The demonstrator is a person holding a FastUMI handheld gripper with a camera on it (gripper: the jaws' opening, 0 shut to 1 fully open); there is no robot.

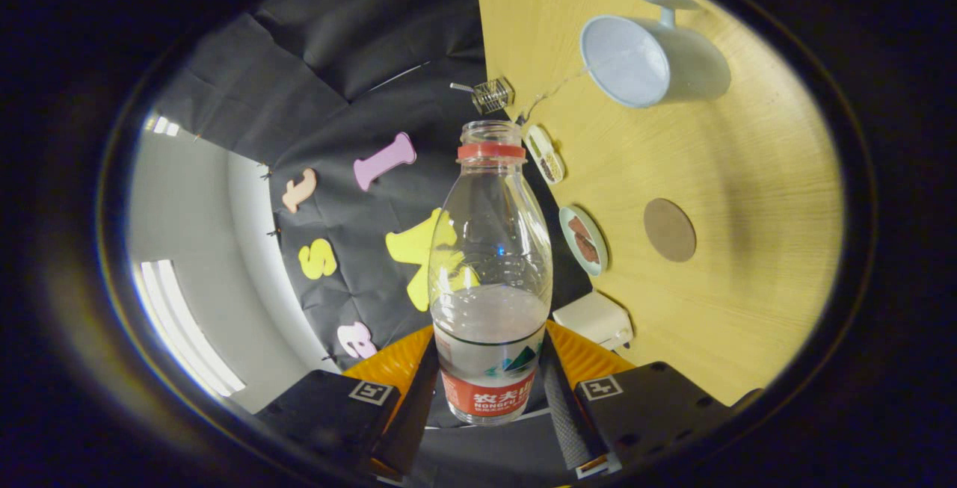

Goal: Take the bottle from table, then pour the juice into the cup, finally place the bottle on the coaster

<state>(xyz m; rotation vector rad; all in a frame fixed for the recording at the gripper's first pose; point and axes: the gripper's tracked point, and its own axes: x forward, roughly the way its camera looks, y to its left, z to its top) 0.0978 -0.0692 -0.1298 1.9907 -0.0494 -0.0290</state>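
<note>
Printed label (487, 392) on bottle (490, 249) in tool (490, 344)

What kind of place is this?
Probably a test booth, not a kitchen: black cloth wall, wooden table with cup and coaster; the gripper holds a bottle.

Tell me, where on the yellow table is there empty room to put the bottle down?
The gripper holds the bottle. The widest bare wood lies between the cup and the round coaster, and beyond the coaster. It's crowded along the table's edge: two small dishes and a white box.

Small dish (584, 240) contents unclear (brownish); wire object (493, 95) unidentifiable.
</note>
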